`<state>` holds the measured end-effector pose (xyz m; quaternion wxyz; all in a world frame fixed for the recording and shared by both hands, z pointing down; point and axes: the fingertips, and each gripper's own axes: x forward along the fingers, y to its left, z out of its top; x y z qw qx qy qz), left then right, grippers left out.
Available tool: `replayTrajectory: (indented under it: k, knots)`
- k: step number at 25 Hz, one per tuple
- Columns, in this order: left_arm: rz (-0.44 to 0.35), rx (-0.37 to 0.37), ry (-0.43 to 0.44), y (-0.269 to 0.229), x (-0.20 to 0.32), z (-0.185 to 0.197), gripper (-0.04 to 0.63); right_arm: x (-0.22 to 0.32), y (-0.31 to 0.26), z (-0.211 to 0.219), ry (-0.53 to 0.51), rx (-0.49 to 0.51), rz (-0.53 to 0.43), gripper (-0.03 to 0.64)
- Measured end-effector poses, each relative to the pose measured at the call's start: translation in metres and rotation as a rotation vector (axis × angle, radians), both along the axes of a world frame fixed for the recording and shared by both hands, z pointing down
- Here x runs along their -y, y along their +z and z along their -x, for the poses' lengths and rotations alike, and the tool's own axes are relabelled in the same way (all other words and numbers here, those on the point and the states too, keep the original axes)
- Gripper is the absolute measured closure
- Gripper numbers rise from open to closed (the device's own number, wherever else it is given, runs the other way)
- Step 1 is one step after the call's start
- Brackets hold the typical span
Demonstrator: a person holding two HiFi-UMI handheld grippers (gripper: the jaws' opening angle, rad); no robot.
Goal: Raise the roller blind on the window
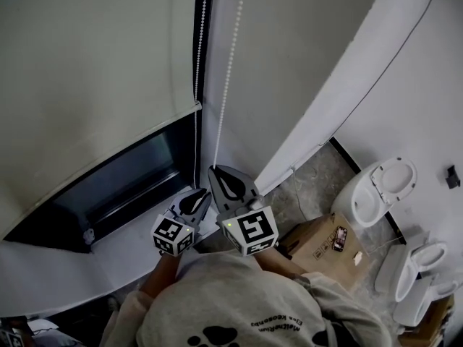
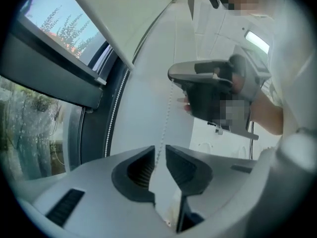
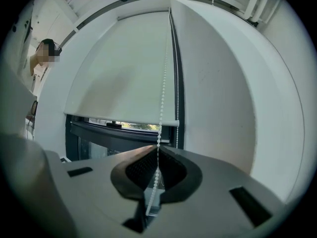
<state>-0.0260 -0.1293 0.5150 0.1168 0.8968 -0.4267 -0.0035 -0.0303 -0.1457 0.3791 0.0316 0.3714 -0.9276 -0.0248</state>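
Note:
The white roller blind covers most of the window, and its bottom bar leaves a dark strip of glass uncovered. A white bead chain hangs beside it in two strands. My right gripper is shut on one strand, which runs straight down between its closed tips. My left gripper is just below and to the left of it. In the left gripper view its jaws stand slightly apart with the chain in the gap, not pressed. The right gripper shows above, holding the chain.
A white wall reveal runs along the right of the window, and a white sill lies below it. On the floor at the right stand a toilet, a cardboard box and more white fixtures.

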Motion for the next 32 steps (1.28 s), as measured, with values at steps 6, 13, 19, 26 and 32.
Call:
replayTrajectory:
  k: [6,13,19,26,32]
  knots:
    - [-0.009,-0.058,-0.015,-0.053,-0.008,0.023,0.456,-0.003,-0.001,-0.001,-0.022,0.004,-0.005,0.606]
    - [-0.139,-0.067,0.071,-0.161,-0.01,0.024,0.46,0.001,-0.002,-0.006,-0.029,0.027,-0.005,0.604]
    - [-0.228,0.005,0.125,-0.244,0.003,0.007,0.465,0.002,-0.01,-0.003,-0.043,0.034,-0.005,0.606]
    - [-0.294,0.065,0.1,-0.295,0.027,0.002,0.465,0.007,-0.009,0.003,-0.044,0.014,-0.019,0.605]
    - [-0.305,0.055,0.106,-0.319,0.036,-0.002,0.494,0.01,-0.009,0.006,-0.049,0.016,-0.022,0.605]
